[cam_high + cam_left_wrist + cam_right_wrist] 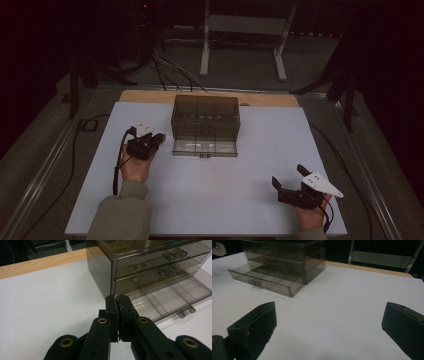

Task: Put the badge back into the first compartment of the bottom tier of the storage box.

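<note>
A smoky see-through drawer cabinet (205, 117) stands at the back middle of the white table. Its bottom drawer (205, 147) is pulled out toward me and shows empty divided compartments (170, 293). My left gripper (158, 138) rests just left of the cabinet, tips near the open drawer's left corner; its jaws are pressed together (117, 298) and I make out nothing between them. My right gripper (289, 176) sits near the front right of the table, far from the cabinet, jaws spread wide (329, 315) over bare table. The cabinet (284, 257) and its drawer handle (254, 283) lie ahead of it to the left.
The white table top (200, 200) has a wooden strip (150, 96) along its back edge. Behind the table a white metal stand (245, 25) and cables (170, 70) lie on the floor, with dark tripod legs (345, 85) at both sides.
</note>
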Demonstrator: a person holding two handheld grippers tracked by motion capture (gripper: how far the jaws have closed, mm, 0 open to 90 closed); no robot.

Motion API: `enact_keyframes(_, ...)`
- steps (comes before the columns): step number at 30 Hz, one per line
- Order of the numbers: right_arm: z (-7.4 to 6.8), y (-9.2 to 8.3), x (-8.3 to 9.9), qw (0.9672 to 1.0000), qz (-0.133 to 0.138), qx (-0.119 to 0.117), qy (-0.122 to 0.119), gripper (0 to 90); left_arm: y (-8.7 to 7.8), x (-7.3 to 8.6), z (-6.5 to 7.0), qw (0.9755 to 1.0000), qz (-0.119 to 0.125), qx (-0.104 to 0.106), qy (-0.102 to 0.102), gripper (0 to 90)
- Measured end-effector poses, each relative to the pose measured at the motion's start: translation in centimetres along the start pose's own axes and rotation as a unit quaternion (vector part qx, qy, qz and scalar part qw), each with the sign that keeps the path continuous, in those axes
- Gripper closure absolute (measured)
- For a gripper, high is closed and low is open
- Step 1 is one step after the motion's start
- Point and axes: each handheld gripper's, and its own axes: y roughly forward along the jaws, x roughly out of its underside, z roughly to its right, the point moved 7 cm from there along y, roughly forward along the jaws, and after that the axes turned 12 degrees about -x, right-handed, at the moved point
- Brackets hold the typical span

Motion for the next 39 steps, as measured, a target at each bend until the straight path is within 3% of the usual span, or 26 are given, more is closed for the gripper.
enact_keyframes(39, 0.1, 0.0, 0.0, 1.0, 0.0, 0.0, -0.001, 0.0, 1.6, -0.4, 2.0, 0.9999, -0.004, 0.004, 0.014, 89.2)
